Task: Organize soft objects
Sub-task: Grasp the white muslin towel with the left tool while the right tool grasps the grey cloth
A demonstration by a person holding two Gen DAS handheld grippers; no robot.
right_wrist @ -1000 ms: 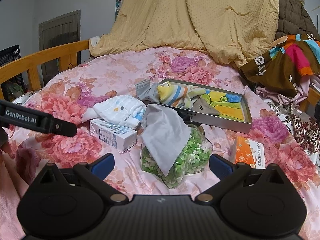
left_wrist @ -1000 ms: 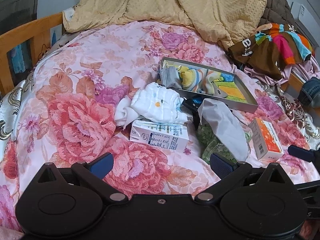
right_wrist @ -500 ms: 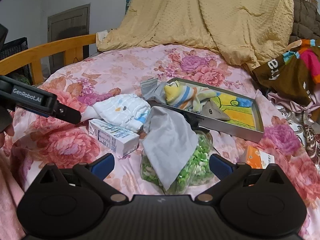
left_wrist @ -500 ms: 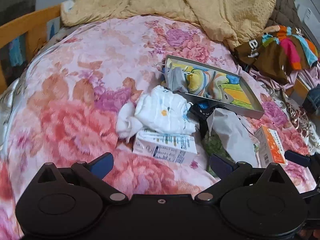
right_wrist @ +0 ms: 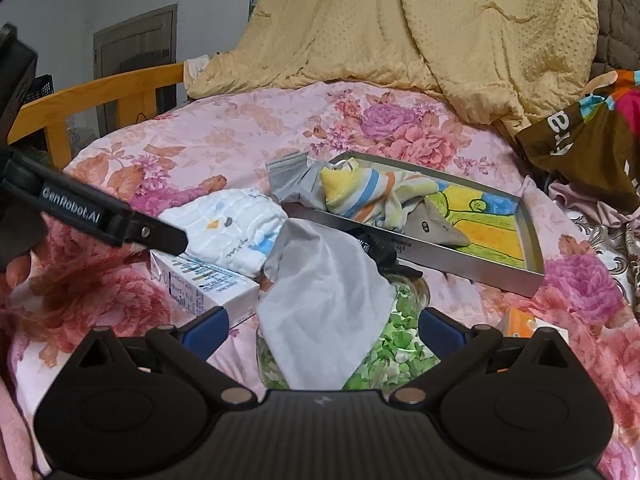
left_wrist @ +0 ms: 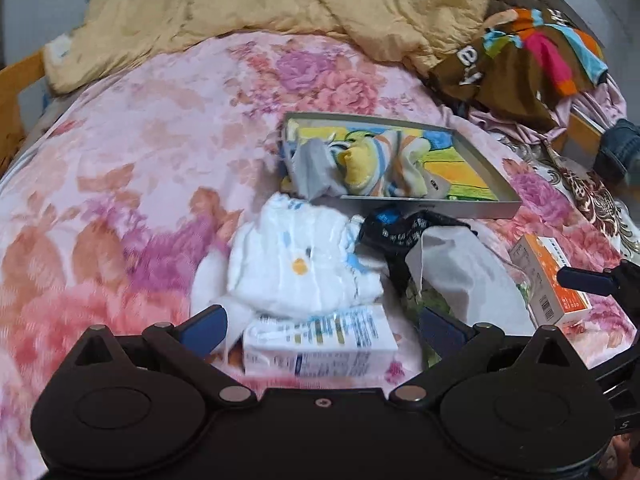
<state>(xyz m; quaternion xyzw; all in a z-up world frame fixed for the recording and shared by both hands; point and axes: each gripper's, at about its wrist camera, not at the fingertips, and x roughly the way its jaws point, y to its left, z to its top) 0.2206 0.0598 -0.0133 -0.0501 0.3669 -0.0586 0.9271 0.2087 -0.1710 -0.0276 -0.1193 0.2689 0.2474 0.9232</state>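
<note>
Where grey cloth [right_wrist: 324,300] drapes, jar [right_wrist: 384,354] half hidden; carton [left_wrist: 320,340] blurred.

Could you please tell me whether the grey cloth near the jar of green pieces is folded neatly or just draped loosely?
Draped loosely: the grey cloth hangs unfolded over the jar, one corner trailing down its front.

matt metal tray [right_wrist: 408,254], quilted white cloth [left_wrist: 298,268]

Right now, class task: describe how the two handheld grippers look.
Both the left gripper and right gripper have matte black bodies with two round discs, silver pivot pins and blue-padded jaws. From the right wrist view, the left gripper's arm carries white "GenRobot.AI" lettering.
</note>
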